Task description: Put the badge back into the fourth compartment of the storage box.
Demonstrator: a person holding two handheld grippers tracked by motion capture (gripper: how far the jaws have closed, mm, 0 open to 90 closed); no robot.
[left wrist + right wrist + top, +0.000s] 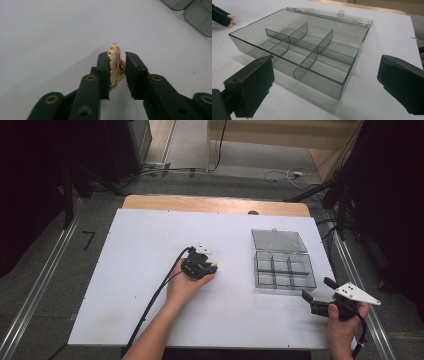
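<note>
So there's one little gold-rimmed brooch point(115, 63) standing on edge between the left gripper point(117, 72)'s fingers point(103, 72). They're nearly together: one touches it, the other sits just off. Off to their right is one clear box point(285, 270), six compartments, lid flopped open. The right gripper point(316, 292)'s fingers are wide apart, holding nothing. White surface point(150, 245), grey floor, cables beyond.

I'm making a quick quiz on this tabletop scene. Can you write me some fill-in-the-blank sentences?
The lid of the clear compartment box is ____.
The left gripper has a ____-rimmed ornament between its jaws.
The right gripper has its jaws ____.
All compartments of the box are ____.

Missing words: open; gold; open; empty
</note>
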